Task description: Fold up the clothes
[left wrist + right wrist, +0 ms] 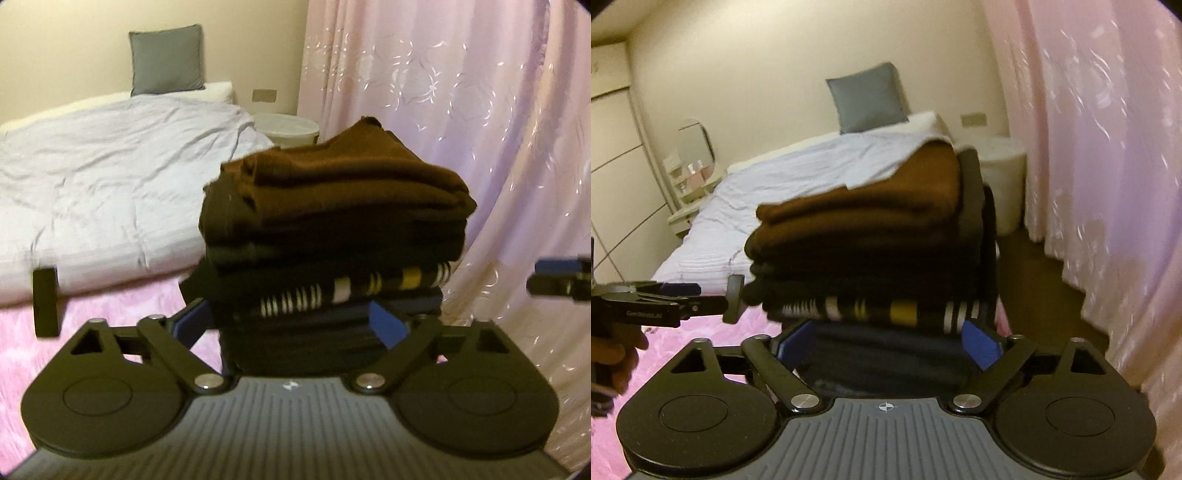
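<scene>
Jaws on both grippers stand wide apart and grip nothing: the left gripper (291, 317) and the right gripper (886, 343) each point at the stack of folded clothes (332, 236), whose lower layers sit between the blue pads without being pressed. No earlier view is given, so only this spread state can be told. The stack rests on the pink bedspread (103, 317) at the foot of the bed, with the rumpled white duvet (110, 177) behind it and the pink curtain (461, 129) to its right. On top of the stack lies a brown garment (343, 177), beneath it dark pieces, then a striped one (354, 291) with white and yellow bands, then more dark cloth. Judged from its look, the pile is soft and yielding, light for its bulk, and apt to slump or slide layer over layer, the top brown piece already sitting a little askew. A sound hold would probably be low on the stack, one gripper at each side, squeezing inward under the bottom layers so the whole pile lifts together.
</scene>
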A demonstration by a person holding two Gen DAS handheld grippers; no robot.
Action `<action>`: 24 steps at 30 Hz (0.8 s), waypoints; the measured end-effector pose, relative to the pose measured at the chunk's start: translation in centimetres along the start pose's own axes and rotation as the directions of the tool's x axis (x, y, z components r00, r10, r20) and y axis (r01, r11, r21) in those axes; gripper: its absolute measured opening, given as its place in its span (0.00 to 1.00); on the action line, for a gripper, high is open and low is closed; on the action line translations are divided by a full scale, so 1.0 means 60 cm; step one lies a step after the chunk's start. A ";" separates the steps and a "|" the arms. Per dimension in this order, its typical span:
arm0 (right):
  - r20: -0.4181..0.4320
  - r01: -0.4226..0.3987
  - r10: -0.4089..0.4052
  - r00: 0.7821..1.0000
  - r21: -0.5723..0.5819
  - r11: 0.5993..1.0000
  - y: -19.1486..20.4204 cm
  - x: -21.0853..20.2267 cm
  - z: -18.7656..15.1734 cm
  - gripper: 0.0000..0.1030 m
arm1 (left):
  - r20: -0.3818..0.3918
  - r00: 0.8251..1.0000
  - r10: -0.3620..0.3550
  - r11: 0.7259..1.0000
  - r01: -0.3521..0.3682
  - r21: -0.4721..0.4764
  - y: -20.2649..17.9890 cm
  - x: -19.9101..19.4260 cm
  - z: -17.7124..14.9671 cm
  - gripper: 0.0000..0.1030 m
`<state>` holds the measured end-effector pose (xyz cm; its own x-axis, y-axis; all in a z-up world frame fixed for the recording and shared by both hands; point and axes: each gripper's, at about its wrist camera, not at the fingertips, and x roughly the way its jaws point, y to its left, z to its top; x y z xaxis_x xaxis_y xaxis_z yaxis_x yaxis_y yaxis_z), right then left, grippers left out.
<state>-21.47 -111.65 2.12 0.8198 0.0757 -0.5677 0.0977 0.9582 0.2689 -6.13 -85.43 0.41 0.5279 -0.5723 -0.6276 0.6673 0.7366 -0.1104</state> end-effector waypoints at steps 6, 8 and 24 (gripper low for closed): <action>-0.068 0.067 -0.062 0.996 0.075 0.995 0.028 -0.028 -0.026 0.99 | -0.041 0.998 0.046 0.996 -0.048 -0.075 -0.017 -0.028 -0.032 0.98; -0.090 0.096 -0.090 0.992 0.067 0.993 0.042 -0.036 -0.027 0.99 | -0.050 0.996 0.075 0.992 -0.080 -0.101 -0.020 -0.039 -0.038 0.98; -0.176 0.235 -0.232 0.957 -0.004 0.972 0.143 -0.083 -0.070 0.99 | -0.192 0.965 0.178 0.974 -0.201 -0.107 -0.056 -0.134 -0.115 0.99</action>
<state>-27.10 -102.67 3.97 0.6625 -0.1013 -0.7422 0.2852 0.9503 0.1249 -16.27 -80.82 0.51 0.5273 -0.3524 -0.7732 0.4876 0.8707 -0.0643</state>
